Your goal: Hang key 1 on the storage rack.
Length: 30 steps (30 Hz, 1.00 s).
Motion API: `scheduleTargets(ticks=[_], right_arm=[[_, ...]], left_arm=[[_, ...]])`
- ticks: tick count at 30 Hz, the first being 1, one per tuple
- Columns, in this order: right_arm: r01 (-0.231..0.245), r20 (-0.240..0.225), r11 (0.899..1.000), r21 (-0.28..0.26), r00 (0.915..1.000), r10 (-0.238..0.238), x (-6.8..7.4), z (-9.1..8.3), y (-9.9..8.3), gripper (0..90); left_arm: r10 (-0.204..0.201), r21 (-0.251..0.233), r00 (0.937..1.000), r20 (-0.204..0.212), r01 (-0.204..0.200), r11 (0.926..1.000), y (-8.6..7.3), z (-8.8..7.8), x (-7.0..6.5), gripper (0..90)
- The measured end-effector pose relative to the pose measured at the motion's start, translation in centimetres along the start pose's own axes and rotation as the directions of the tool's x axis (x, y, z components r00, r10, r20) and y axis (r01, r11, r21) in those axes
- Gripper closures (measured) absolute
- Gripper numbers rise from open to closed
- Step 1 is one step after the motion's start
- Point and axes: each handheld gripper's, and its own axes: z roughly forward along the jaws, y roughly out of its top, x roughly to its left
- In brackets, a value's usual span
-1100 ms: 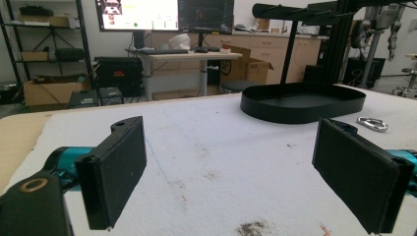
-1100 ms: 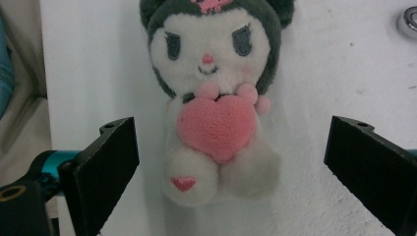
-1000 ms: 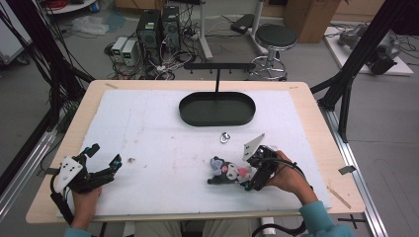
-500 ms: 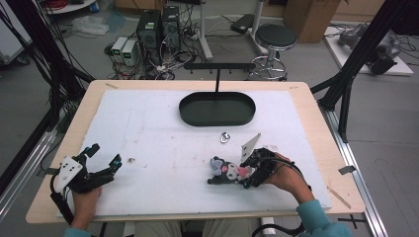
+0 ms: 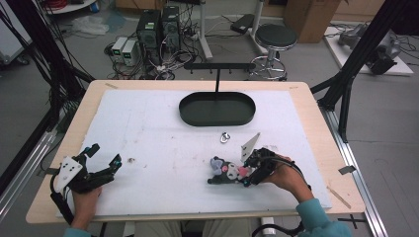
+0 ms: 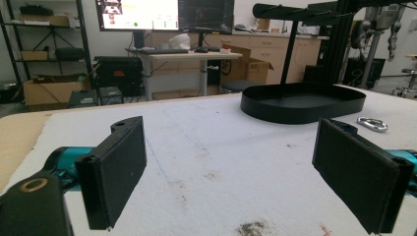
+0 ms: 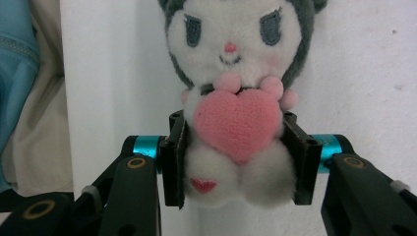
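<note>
Right gripper (image 7: 236,157) jaws just been closing, now pinching grey-and-white plush doll with pink heart (image 7: 235,93) at lower body; doll lying near side of black oval tray (image 5: 217,109), long axis pointing left from gripper.

Left gripper (image 6: 246,167) idling wide open, empty, well apart.

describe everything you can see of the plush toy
The plush toy is a small fluffy white doll with a grey hood, grey stitched eyes, a pink nose and a pink knitted heart on its chest. It lies on the white table cover near the front edge. The right gripper has just been closing on it, with its pads pressing the lower body from both sides.
</note>
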Motion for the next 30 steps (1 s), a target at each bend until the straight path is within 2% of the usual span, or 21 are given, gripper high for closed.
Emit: scheduleTargets(ticks=[6,14,18,23,26,27,30], right_arm=[[-0.005,0.001,1.0,-0.007,1.0,0.005,0.0,-0.3,0.0,54.1],[-0.028,0.029,0.994,-0.104,0.9991,0.031,-0.5,-2.2,0.6,54.6],[-0.05,0.056,0.986,-0.158,0.9967,0.059,-0.9,-3.2,1.0,54.6],[-0.077,0.081,0.97,-0.232,0.9919,0.098,-1.7,-4.3,1.5,54.6],[-0.094,0.094,0.961,-0.26,0.9881,0.122,-2.1,-4.8,1.7,54.6],[-0.094,0.094,0.961,-0.26,0.9881,0.122,-2.1,-4.8,1.7,54.6],[-0.121,0.111,0.947,-0.299,0.9808,0.16,-2.5,-5.3,2.0,54.6]], left_arm=[[0.0,0.0,1.0,0.0,0.0,1.0,0.0,0.0,0.0,13.5],[0.0,0.002,1.0,0.001,0.0,1.0,0.0,0.0,0.0,13.5],[0.001,0.002,1.0,0.001,-0.001,1.0,0.0,0.0,0.0,13.5],[0.0,0.0,1.0,0.001,0.0,1.0,0.0,0.0,0.0,13.5],[0.001,0.002,1.0,0.001,-0.001,1.0,0.0,0.0,0.0,13.5],[0.001,0.001,1.0,0.001,-0.001,1.0,0.0,0.0,0.0,13.5],[0.001,0.001,1.0,0.001,-0.001,1.0,0.0,0.0,0.0,13.5]])
